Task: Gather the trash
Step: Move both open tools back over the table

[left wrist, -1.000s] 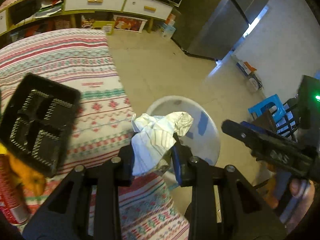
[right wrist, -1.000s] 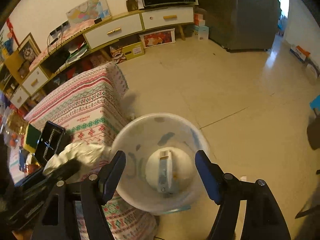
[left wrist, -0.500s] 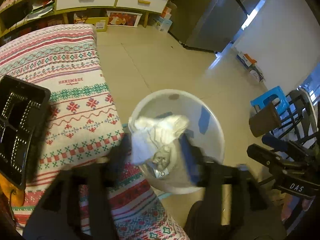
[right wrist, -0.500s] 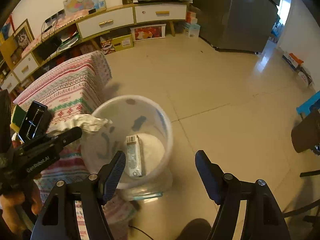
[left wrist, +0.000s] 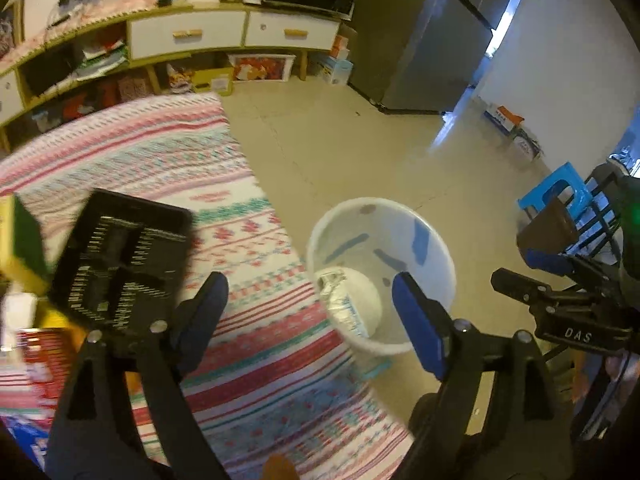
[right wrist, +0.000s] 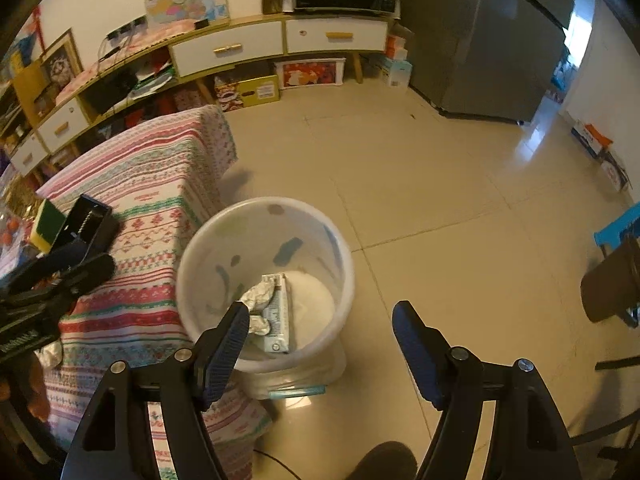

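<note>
A white trash bin (right wrist: 344,276) stands on the floor beside the table; it also shows in the left wrist view (left wrist: 440,252). Inside lie a crumpled white paper wad (right wrist: 260,296) and a flattened carton (right wrist: 280,316), which also shows in the left wrist view (left wrist: 344,304). My left gripper (left wrist: 310,316) is open and empty above the table edge next to the bin. My right gripper (right wrist: 316,336) is open and empty above the bin's near rim. A black plastic tray (left wrist: 120,264) lies on the table.
The table has a striped patterned cloth (left wrist: 240,216). A yellow-green sponge (right wrist: 48,224) and a red can (left wrist: 36,356) sit at its left. A blue stool (left wrist: 560,196) and dark chair (right wrist: 612,284) stand right. A cabinet (right wrist: 240,48) and fridge (right wrist: 480,40) stand behind.
My left gripper held the crumpled paper, moved over the bin and opened. The paper now lies in the bin. The left gripper has pulled back toward the table.
</note>
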### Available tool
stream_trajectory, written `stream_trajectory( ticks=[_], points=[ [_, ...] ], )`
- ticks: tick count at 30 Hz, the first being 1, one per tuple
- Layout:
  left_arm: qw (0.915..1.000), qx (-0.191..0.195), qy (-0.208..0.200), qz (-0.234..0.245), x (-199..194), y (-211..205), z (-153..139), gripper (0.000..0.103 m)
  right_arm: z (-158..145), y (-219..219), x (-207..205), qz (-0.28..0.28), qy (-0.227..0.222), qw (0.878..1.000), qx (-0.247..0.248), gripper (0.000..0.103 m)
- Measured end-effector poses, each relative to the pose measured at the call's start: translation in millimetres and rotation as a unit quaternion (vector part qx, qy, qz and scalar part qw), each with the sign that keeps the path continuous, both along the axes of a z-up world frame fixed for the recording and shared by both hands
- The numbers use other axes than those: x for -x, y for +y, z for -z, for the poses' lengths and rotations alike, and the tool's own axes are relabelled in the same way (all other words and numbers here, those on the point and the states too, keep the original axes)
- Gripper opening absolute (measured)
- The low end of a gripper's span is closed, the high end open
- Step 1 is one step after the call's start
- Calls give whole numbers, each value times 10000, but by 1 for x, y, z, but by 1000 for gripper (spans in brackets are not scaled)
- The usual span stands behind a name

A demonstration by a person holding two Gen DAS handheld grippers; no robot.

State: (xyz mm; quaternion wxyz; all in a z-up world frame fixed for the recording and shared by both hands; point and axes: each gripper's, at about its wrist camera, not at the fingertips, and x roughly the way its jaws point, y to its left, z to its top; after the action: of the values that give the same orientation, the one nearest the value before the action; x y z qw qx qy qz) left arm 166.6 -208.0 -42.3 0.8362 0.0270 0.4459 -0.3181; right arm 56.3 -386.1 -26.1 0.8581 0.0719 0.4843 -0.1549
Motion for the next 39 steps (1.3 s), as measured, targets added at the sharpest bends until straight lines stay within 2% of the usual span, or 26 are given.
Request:
stream_trajectory(
  ticks=[4,6,13,18,22,25,28,31,33,35,39],
  points=[
    [9996,-170,-58,-195,2,31,-10,88,-5,17,-2,-153,6,9999,-14,80],
    [9991,-275,-118,-301,3,50,-14,95,-8,26,-4,-225,-11,9997,-54,80],
    [9943,-648,-299,-797,6,126,-25,98,-17,76,-13,-725,-62,9973,-48,84],
    [9879,-910,-132,-1246,9,185,-22,99,-20,128,-24,-1277,-79,9918,0,85],
    [9771,-1230,208,-1725,11,233,-11,99,-18,175,-28,-1795,-53,9837,67,85],
    [9682,-1464,398,-1990,15,260,-3,99,-16,215,-31,-2238,-23,9746,74,85],
    [9627,-1519,542,-2173,20,289,0,99,-12,249,-33,-2683,7,9633,23,85],
    [9593,-1600,510,-2268,25,306,0,99,-7,282,-37,-3269,129,9447,-232,85],
    [9551,-1804,434,-2311,28,315,2,99,-4,302,-38,-3597,158,9324,-324,85],
    [9513,-1973,404,-2334,29,325,6,99,2,325,-41,-3923,221,9191,-288,85],
    [9495,-1969,497,-2392,30,351,11,99,19,365,-48,-4410,401,8964,-177,85]
  ],
)
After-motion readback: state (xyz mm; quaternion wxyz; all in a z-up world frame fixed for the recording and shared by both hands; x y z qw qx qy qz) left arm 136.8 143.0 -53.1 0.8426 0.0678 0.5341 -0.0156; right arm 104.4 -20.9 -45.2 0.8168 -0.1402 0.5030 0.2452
